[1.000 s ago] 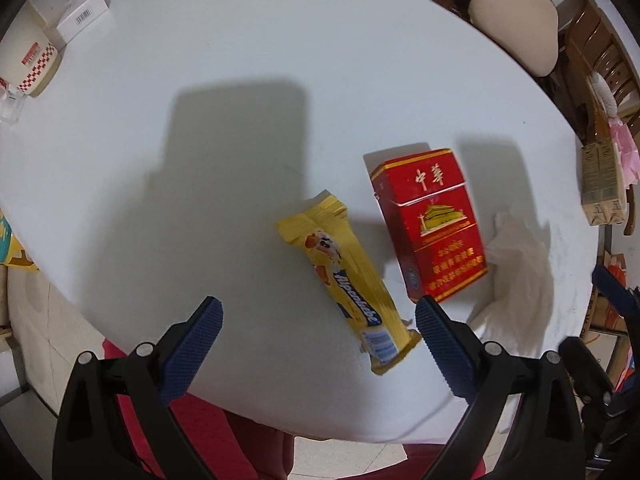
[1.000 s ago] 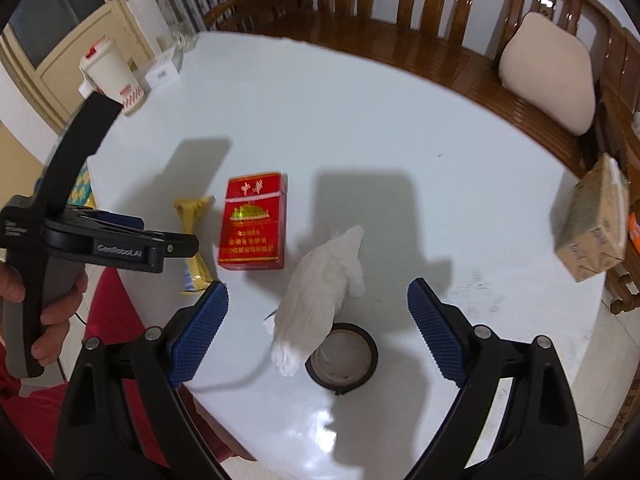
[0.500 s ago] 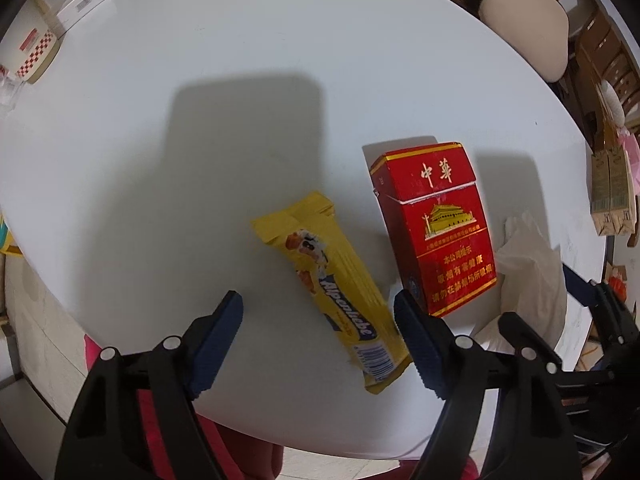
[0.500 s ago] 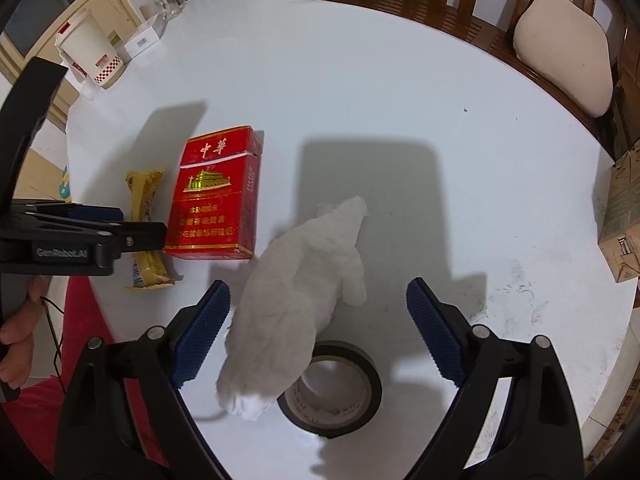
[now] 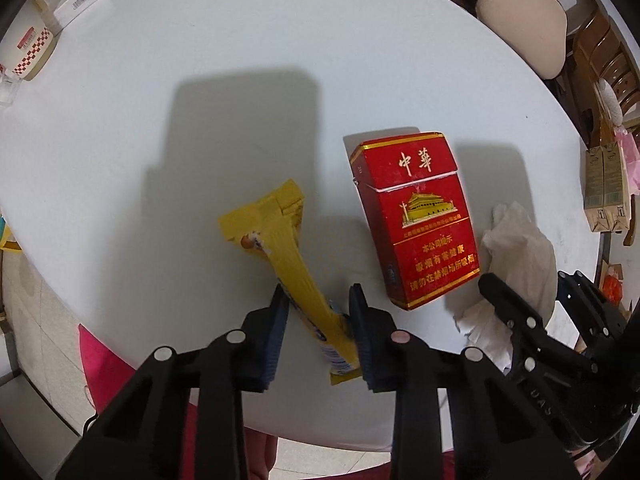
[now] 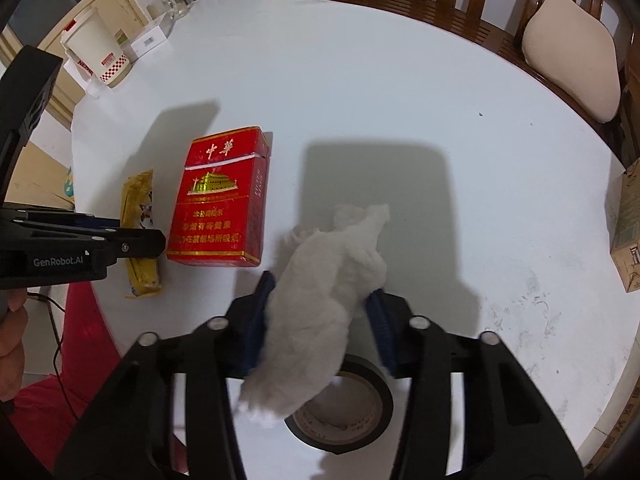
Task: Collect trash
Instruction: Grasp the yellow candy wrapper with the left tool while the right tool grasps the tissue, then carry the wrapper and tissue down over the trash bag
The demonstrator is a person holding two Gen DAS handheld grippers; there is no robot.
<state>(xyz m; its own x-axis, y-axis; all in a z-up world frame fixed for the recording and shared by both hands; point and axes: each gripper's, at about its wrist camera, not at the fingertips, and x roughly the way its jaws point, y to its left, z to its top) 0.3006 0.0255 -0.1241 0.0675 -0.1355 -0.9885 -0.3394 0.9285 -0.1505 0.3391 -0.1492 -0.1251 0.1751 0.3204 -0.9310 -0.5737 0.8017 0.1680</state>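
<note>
A yellow snack wrapper [image 5: 280, 240] lies on the white round table [image 5: 240, 60]; my left gripper [image 5: 316, 304] is shut on its near end. It also shows in the right wrist view [image 6: 138, 208]. A crumpled white tissue [image 6: 332, 280] is pinched between the pads of my right gripper [image 6: 320, 292], partly covering a black tape roll [image 6: 344, 412]. The tissue also shows in the left wrist view [image 5: 520, 248]. A red cigarette pack [image 5: 416, 216] lies flat between wrapper and tissue, seen too in the right wrist view [image 6: 220, 200].
A paper cup [image 6: 94, 52] and a small white box [image 6: 150, 40] stand at the table's far left. A brown carton [image 6: 626, 232] sits at the right edge. Wooden chairs with a beige cushion [image 6: 572, 52] ring the far side.
Both grippers moved forward and down and closed: the left onto the yellow wrapper's near end, the right onto the tissue. The wrapper's far end has lifted and twisted.
</note>
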